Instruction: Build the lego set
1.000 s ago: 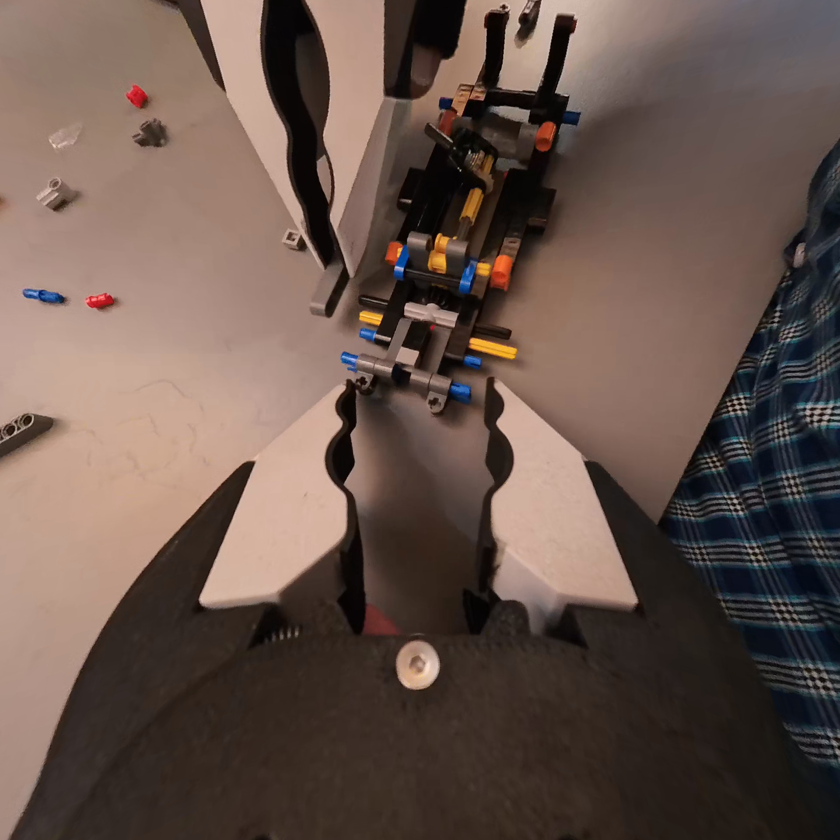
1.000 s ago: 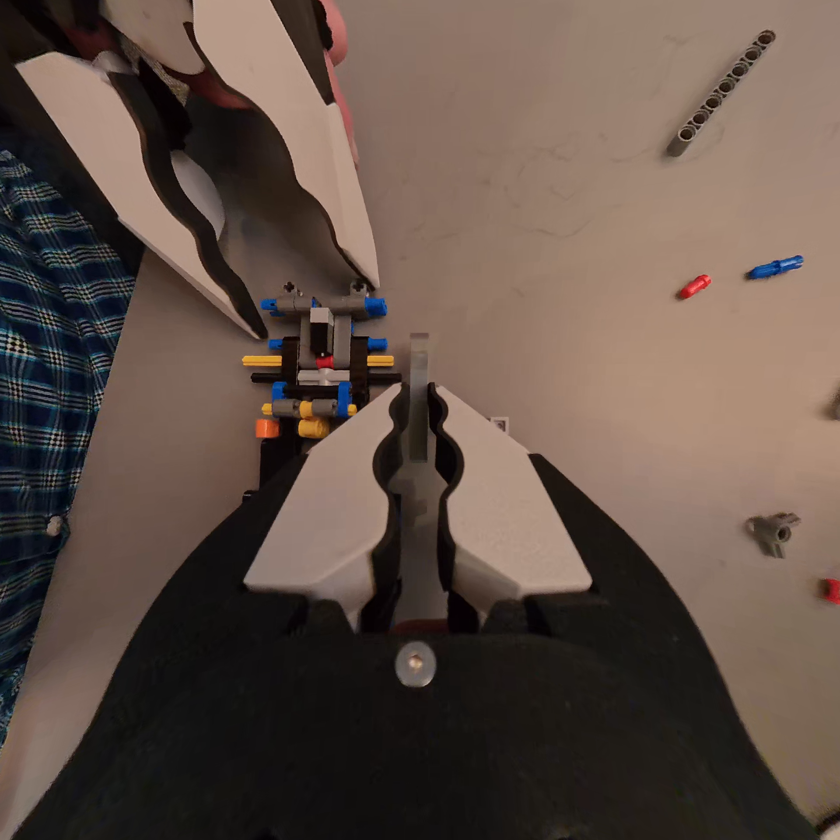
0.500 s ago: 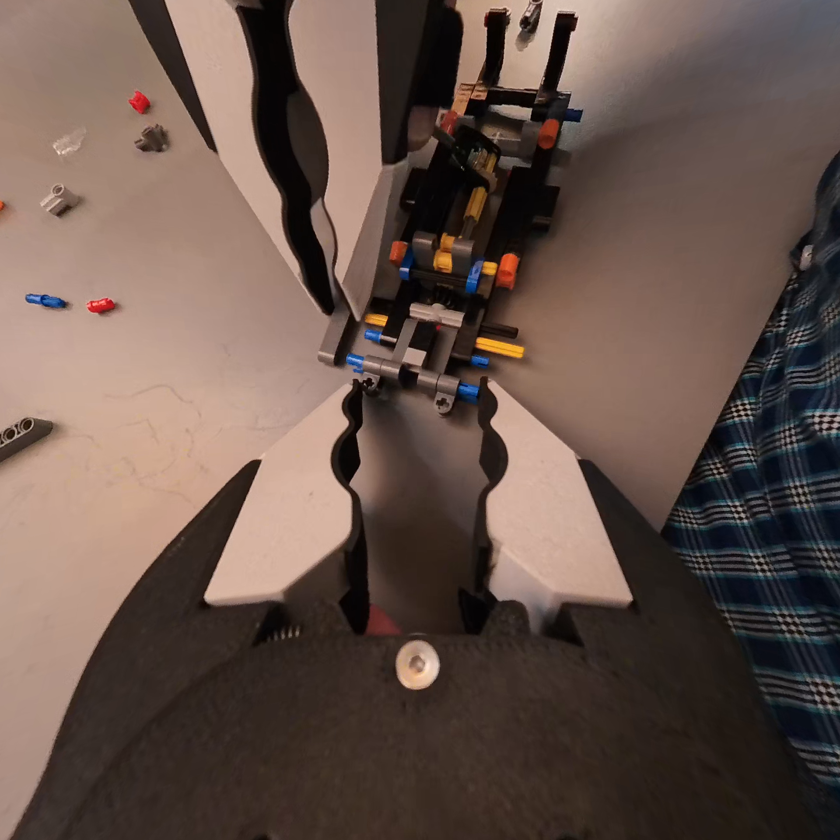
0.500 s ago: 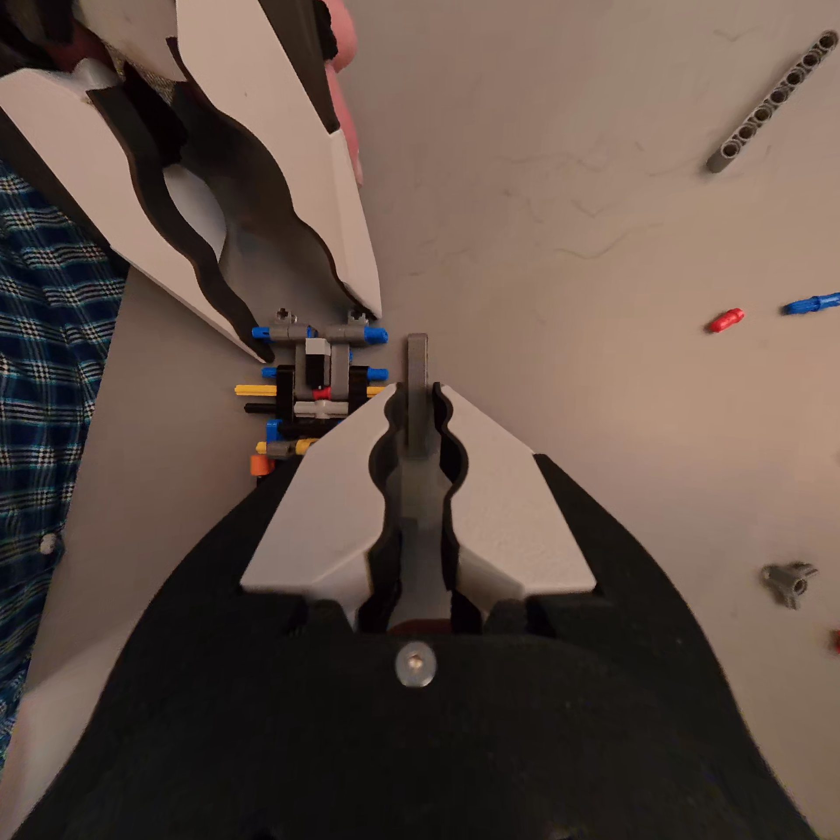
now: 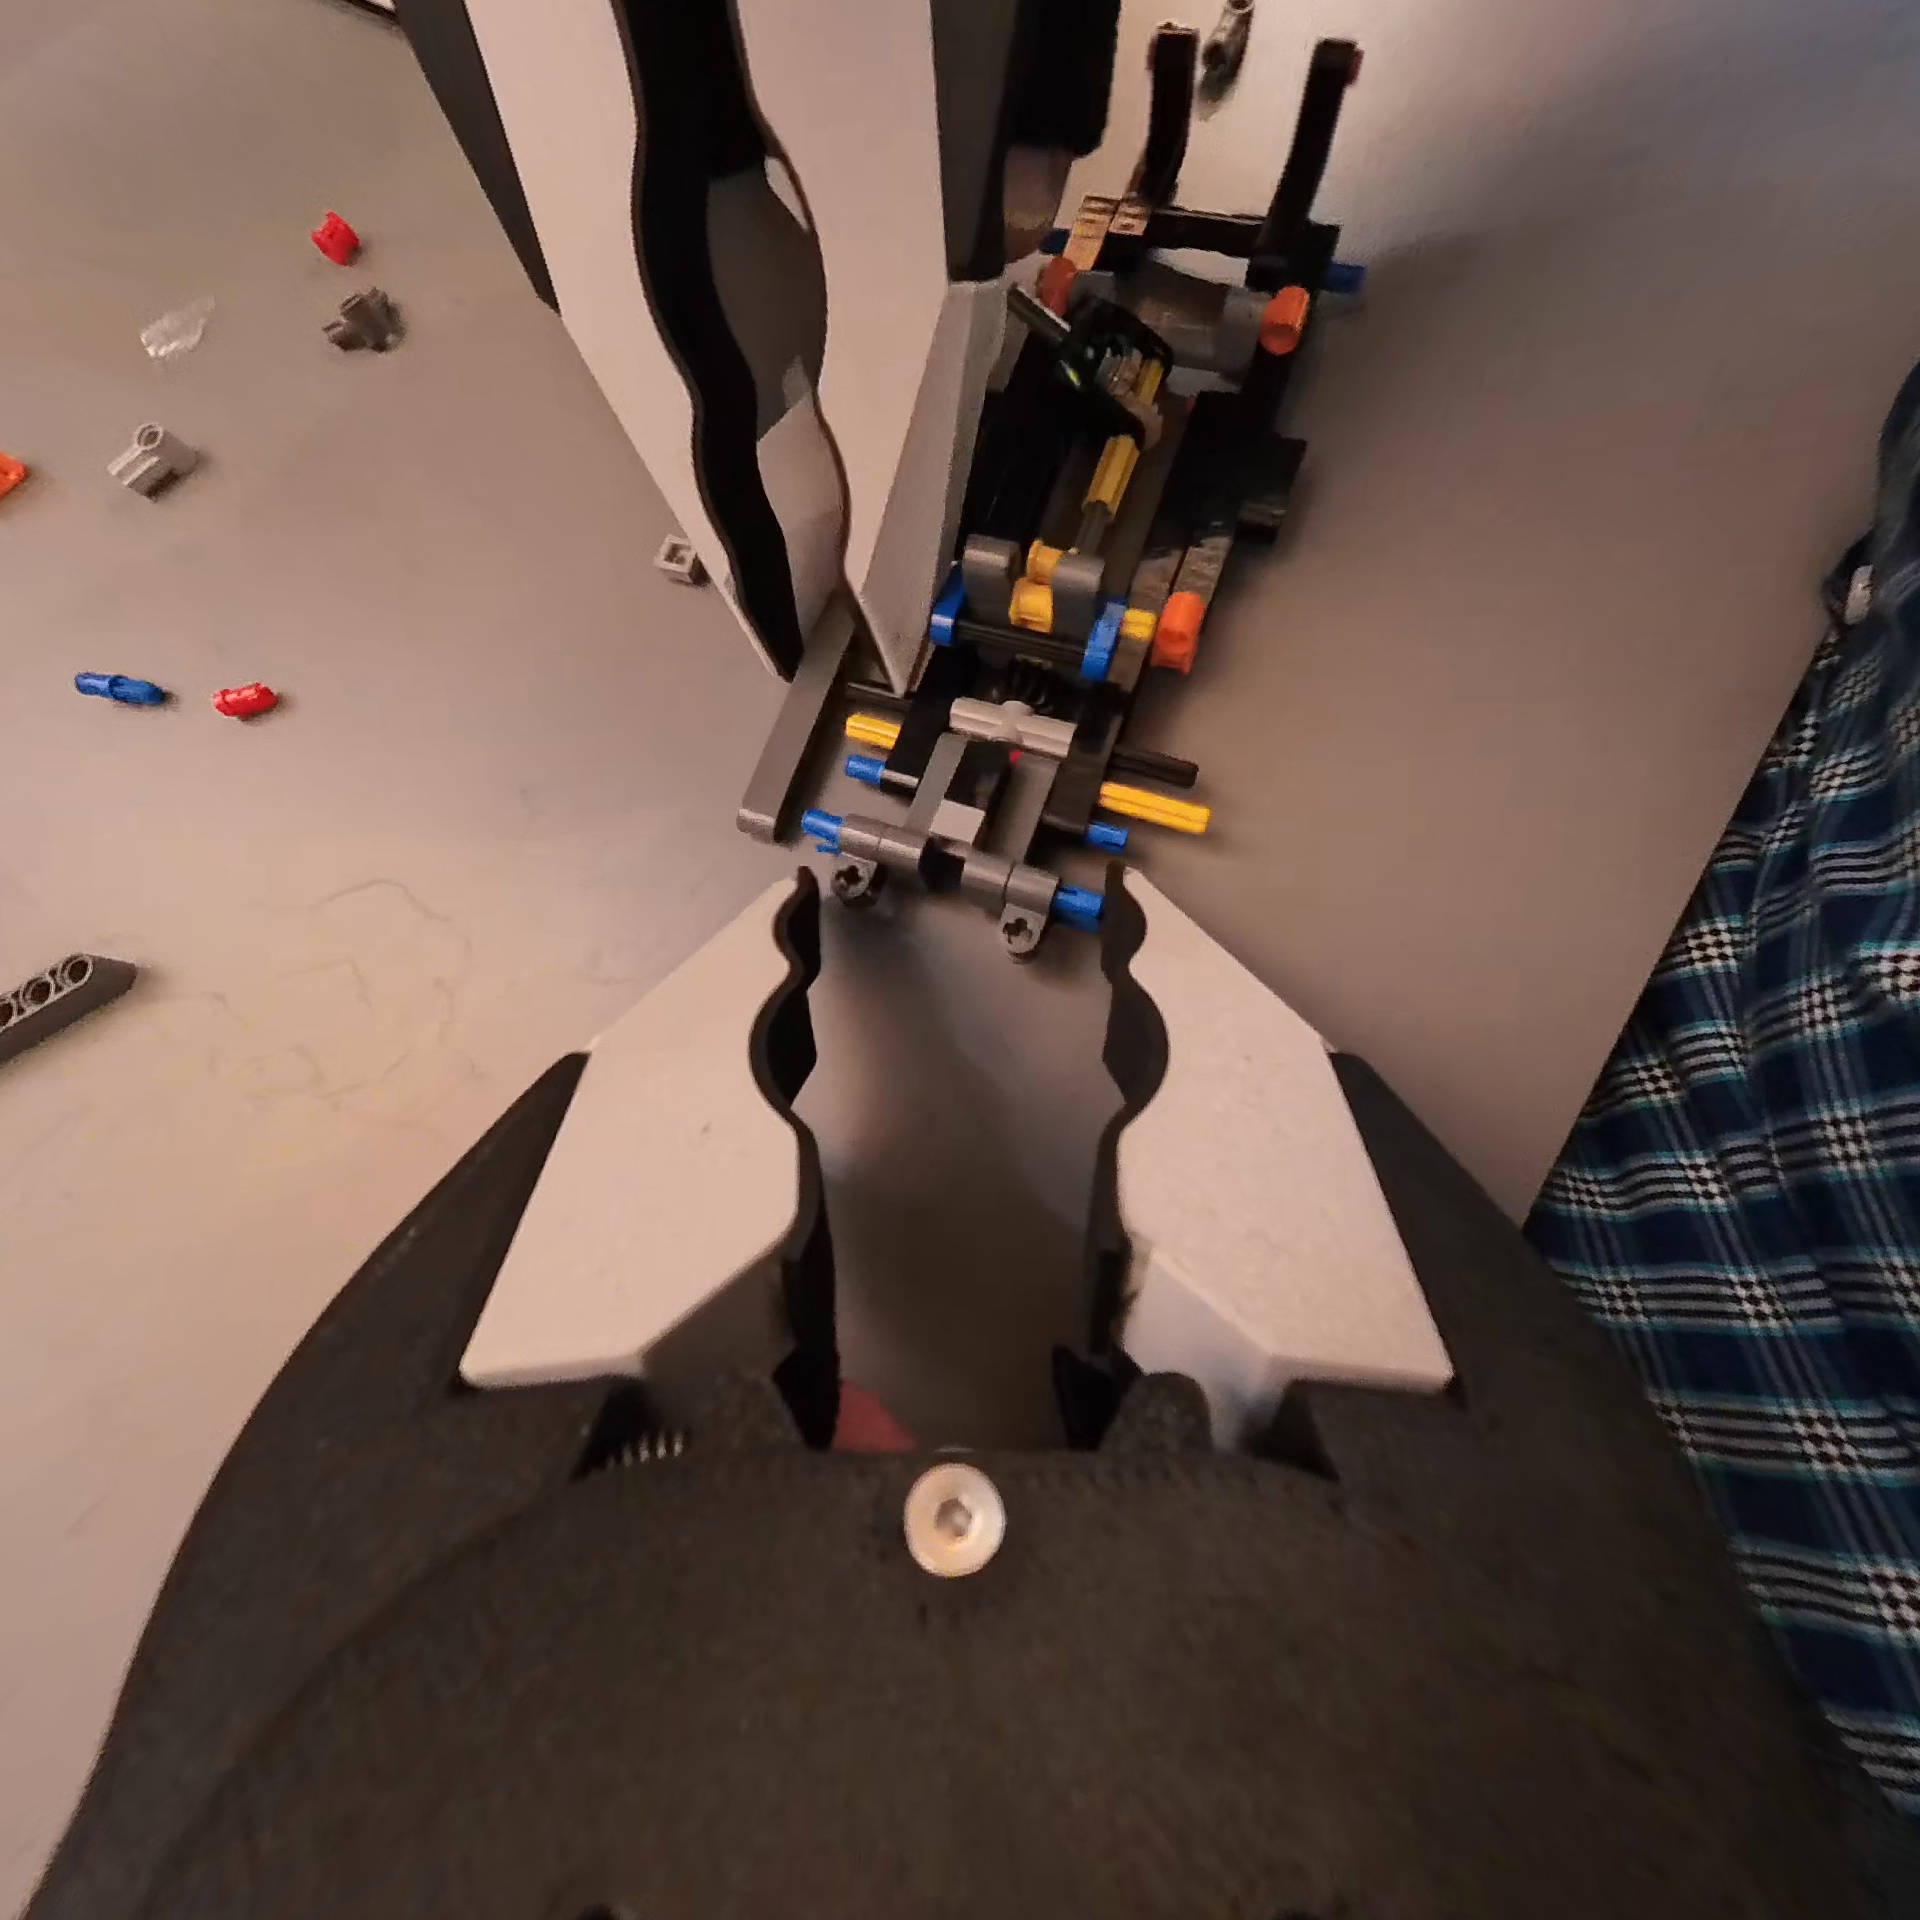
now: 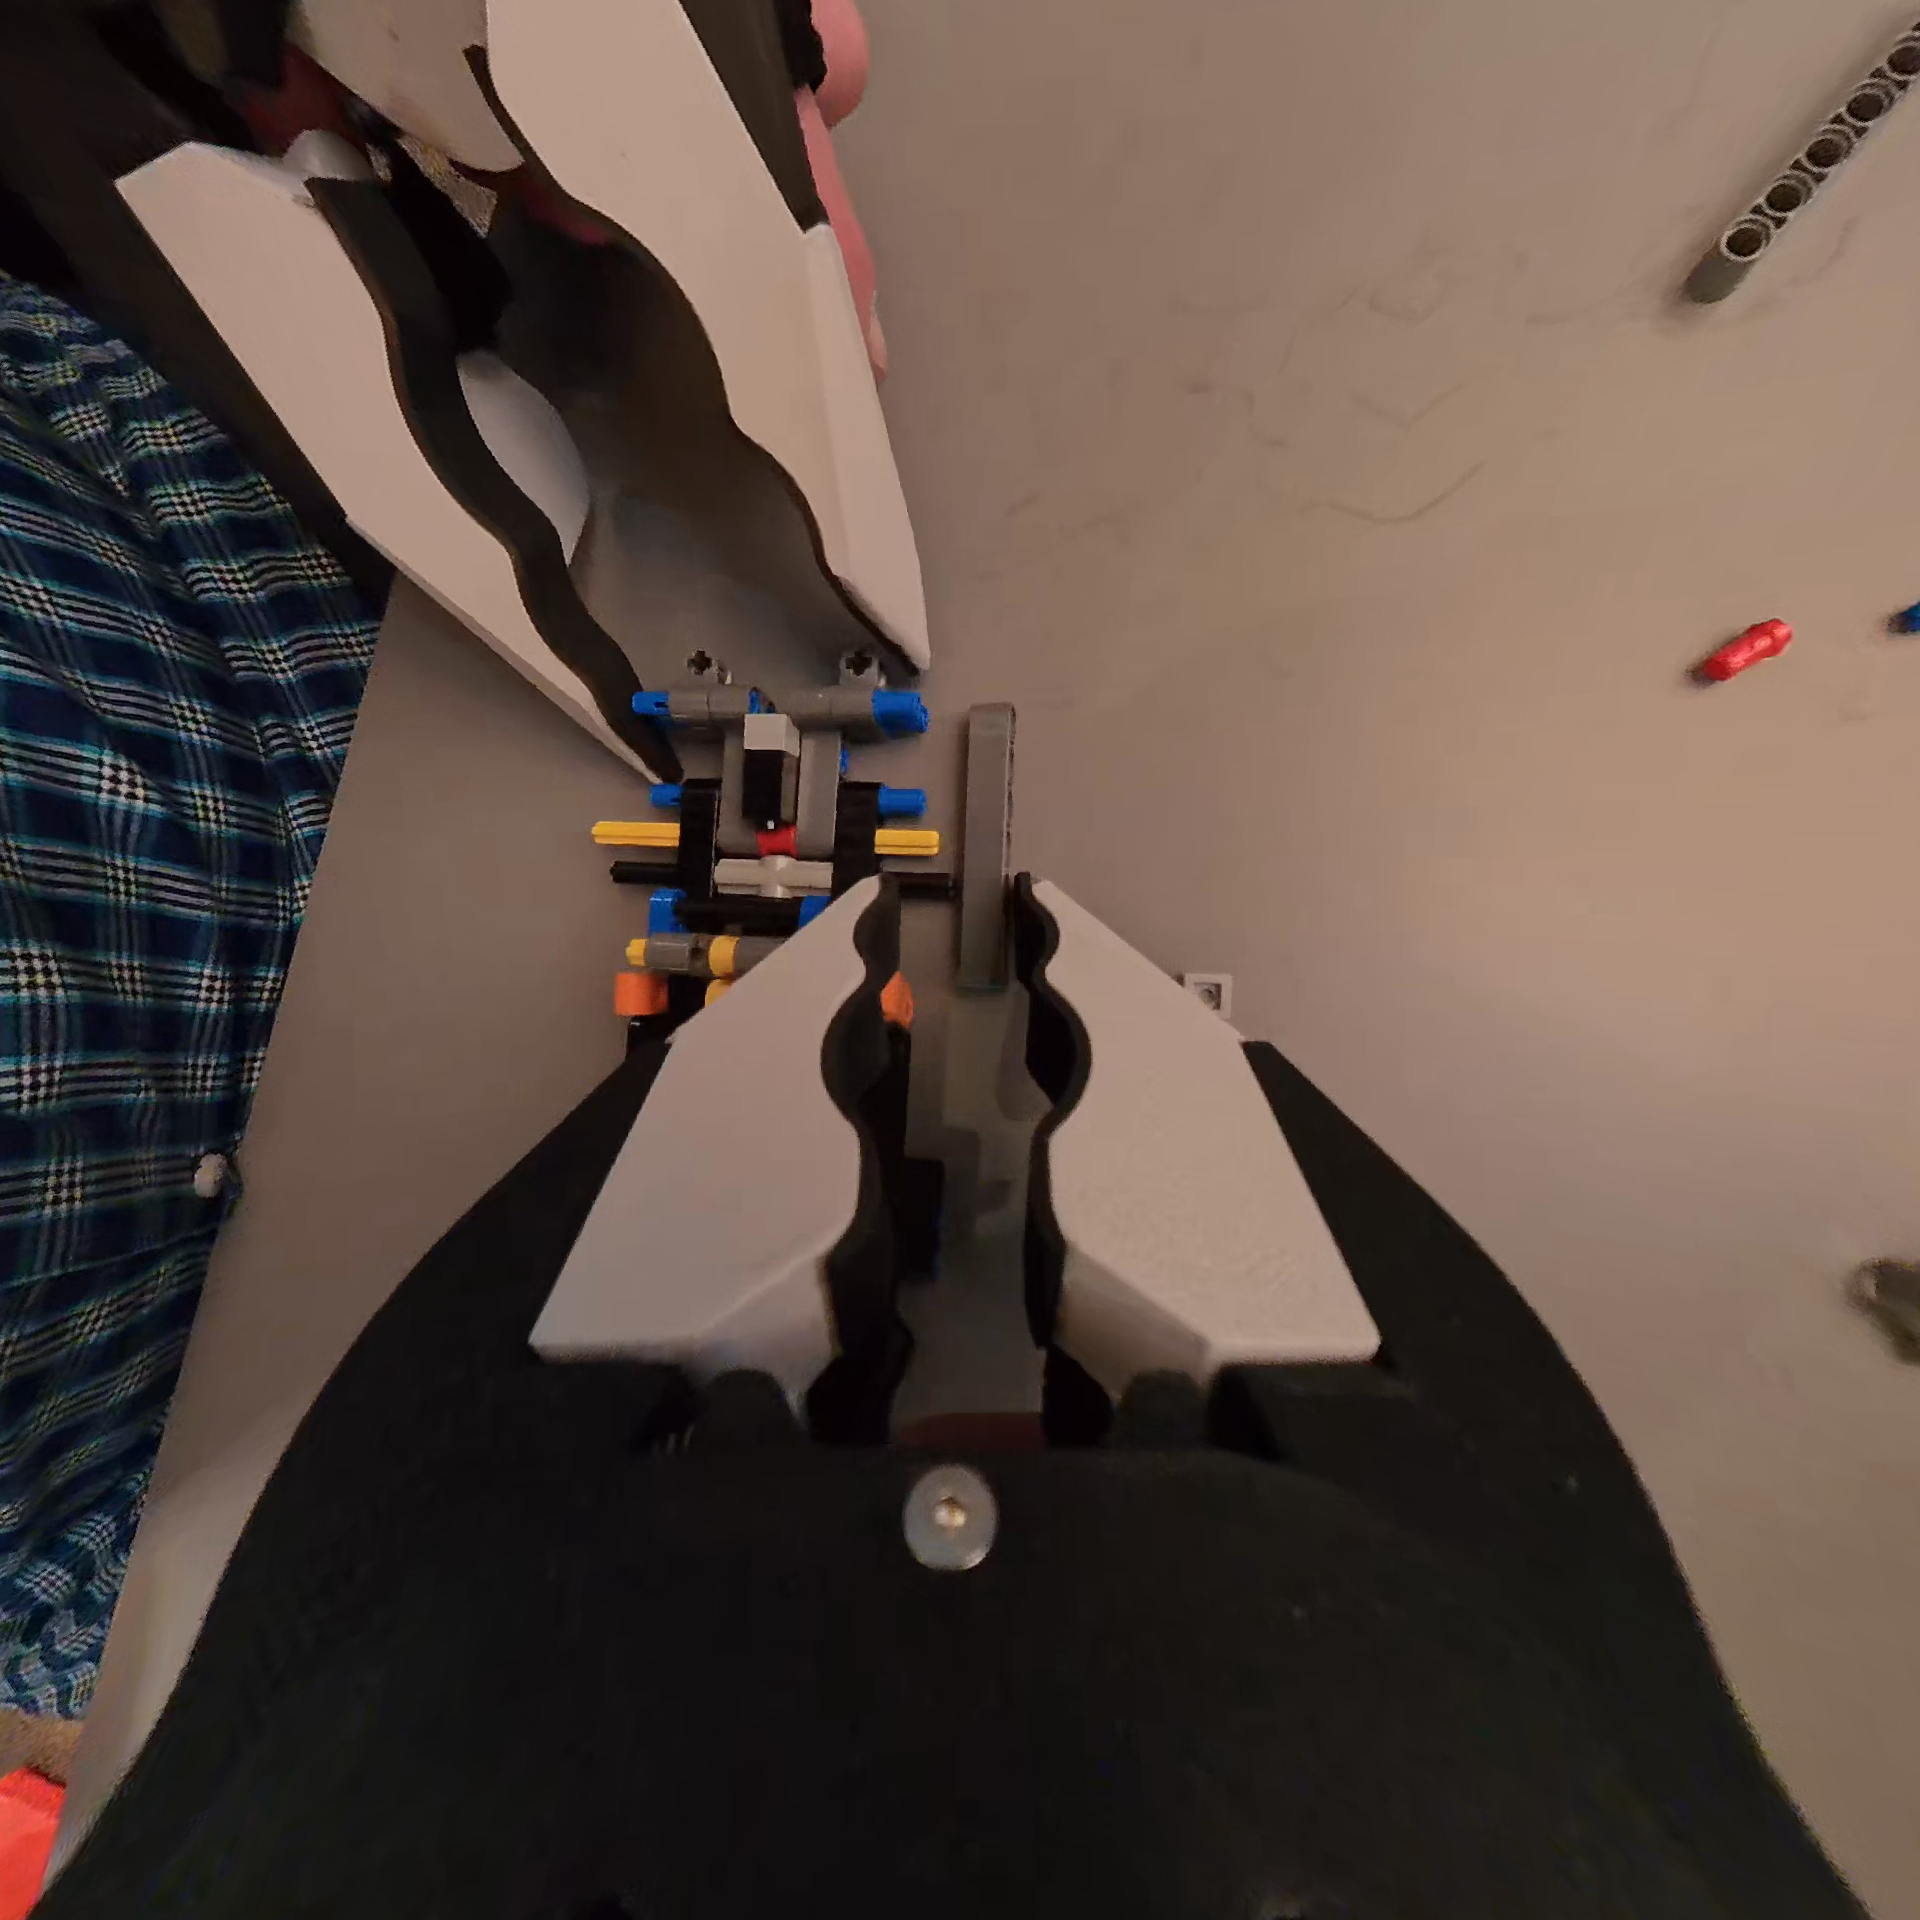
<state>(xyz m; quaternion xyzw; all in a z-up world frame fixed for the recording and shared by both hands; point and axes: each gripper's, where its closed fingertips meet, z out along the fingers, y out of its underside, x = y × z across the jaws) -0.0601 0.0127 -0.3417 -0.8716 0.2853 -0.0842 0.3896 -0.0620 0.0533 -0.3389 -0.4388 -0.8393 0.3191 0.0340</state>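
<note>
**Now the right jaws let go of the grey beam**

Now the main change is on my right side. Half a second ago the right gripper [image 6: 953,883] was pressed together on the short grey beam [image 6: 987,810]. In the right wrist view its jaws now stand a little apart, with a dark gap on the left of the beam. The beam is close to the right finger, and I cannot tell if it touches it.

The beam has also come closer to the model. It lies along the side of the lego chassis [image 6: 774,831], just at the ends of the blue and yellow pins that stick out there. In the left wrist view the beam [image 5: 795,758] is parallel to the chassis [image 5: 1039,665]. I cannot see whether the pins are really inside its holes.

My left gripper [image 5: 961,894] is wide apart and holds nothing. Its tips stand on both sides of the front crossbar of the chassis, slightly nearer than one second ago. I cannot see if they touch it.

For the task, I judge that the beam is placed but maybe not seated. A push from the side, with the chassis held from the other side, probably comes next. Other loose pieces, such as a red pin [image 6: 1745,649], wait on the table [image 6: 1455,468].
</note>
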